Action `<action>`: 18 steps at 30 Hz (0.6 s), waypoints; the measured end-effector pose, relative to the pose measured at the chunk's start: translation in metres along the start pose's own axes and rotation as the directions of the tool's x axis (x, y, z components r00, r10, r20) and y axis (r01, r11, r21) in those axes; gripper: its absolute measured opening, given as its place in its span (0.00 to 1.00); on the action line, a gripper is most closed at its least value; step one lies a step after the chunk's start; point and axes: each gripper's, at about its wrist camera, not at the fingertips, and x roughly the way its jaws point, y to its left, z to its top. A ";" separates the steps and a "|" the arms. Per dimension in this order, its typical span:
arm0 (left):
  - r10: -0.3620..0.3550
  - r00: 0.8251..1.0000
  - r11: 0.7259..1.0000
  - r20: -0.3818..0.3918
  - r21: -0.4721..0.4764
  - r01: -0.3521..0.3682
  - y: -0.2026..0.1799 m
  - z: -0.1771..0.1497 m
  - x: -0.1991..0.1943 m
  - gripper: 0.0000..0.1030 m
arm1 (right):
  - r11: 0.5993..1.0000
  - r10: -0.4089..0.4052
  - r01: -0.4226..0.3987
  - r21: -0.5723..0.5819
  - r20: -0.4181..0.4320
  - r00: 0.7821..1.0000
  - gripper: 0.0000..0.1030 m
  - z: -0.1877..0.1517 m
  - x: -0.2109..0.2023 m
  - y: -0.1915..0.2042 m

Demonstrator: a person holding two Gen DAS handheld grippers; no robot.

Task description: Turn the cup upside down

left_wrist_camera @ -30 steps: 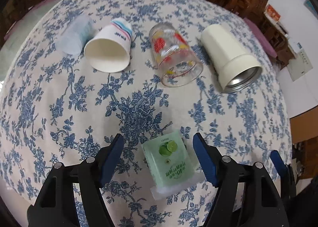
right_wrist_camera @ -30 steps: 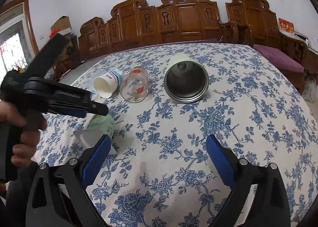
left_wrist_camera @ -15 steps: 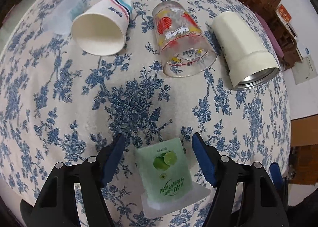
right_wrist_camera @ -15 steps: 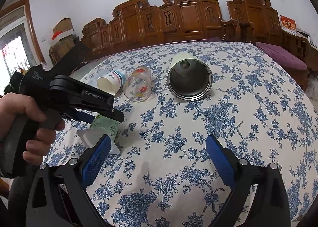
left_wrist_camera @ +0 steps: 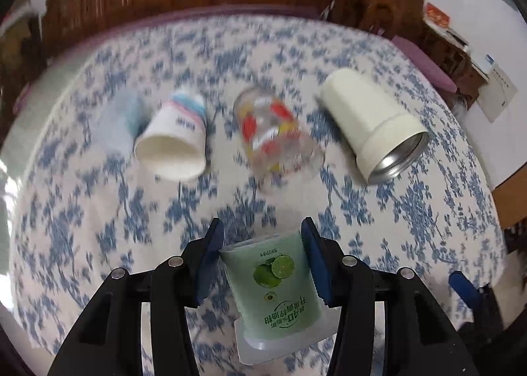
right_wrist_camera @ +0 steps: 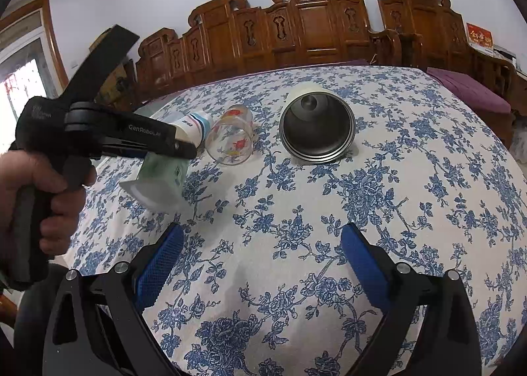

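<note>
My left gripper (left_wrist_camera: 262, 255) is shut on a green plastic cup with a lime label (left_wrist_camera: 275, 283), its wide white rim toward the camera. In the right wrist view the left gripper (right_wrist_camera: 184, 148) holds that cup (right_wrist_camera: 158, 181) tilted, lifted off the cloth. A paper cup (left_wrist_camera: 174, 142), a printed glass (left_wrist_camera: 276, 135) and a cream steel-lined cup (left_wrist_camera: 372, 125) lie on their sides farther back. My right gripper (right_wrist_camera: 262, 264) is open and empty above the near tablecloth.
The table has a blue floral cloth (right_wrist_camera: 395, 198). A clear plastic cup (left_wrist_camera: 118, 122) lies left of the paper cup. Carved wooden chairs (right_wrist_camera: 313, 23) stand behind the table. The glass (right_wrist_camera: 232, 140) and steel-lined cup (right_wrist_camera: 316, 132) show in the right view.
My left gripper closed on the green cup and raised it off the table, tipping the view up. The right gripper stayed still and open.
</note>
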 end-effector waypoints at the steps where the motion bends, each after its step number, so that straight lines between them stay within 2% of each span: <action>1: 0.010 1.000 1.000 0.017 0.010 -0.010 0.000 0.000 0.002 0.45 | 1.000 -0.001 0.001 -0.001 0.000 1.000 0.94 0.000 0.000 0.000; 5: 0.063 0.993 0.996 0.105 0.055 -0.069 -0.002 -0.006 0.012 0.45 | 1.000 -0.003 0.003 0.002 -0.001 1.000 0.94 -0.001 0.000 -0.001; 7: 0.067 0.989 0.994 0.131 0.073 -0.077 -0.003 -0.009 0.016 0.45 | 1.000 -0.005 0.005 0.003 -0.003 1.000 0.94 -0.002 0.001 -0.002; 11: 0.067 0.983 0.993 0.168 0.089 -0.083 -0.001 -0.018 0.012 0.45 | 1.000 -0.005 0.005 0.005 -0.006 1.000 0.94 -0.002 0.002 -0.003; 15: 0.090 0.975 0.981 0.205 0.148 -0.122 -0.010 -0.029 0.003 0.45 | 1.000 -0.007 0.007 0.007 -0.005 1.000 0.94 -0.002 0.002 -0.004; 18: 0.093 0.973 0.977 0.209 0.168 -0.129 -0.012 -0.038 -0.006 0.45 | 1.000 -0.011 0.011 0.008 -0.008 1.000 0.94 -0.002 0.003 -0.005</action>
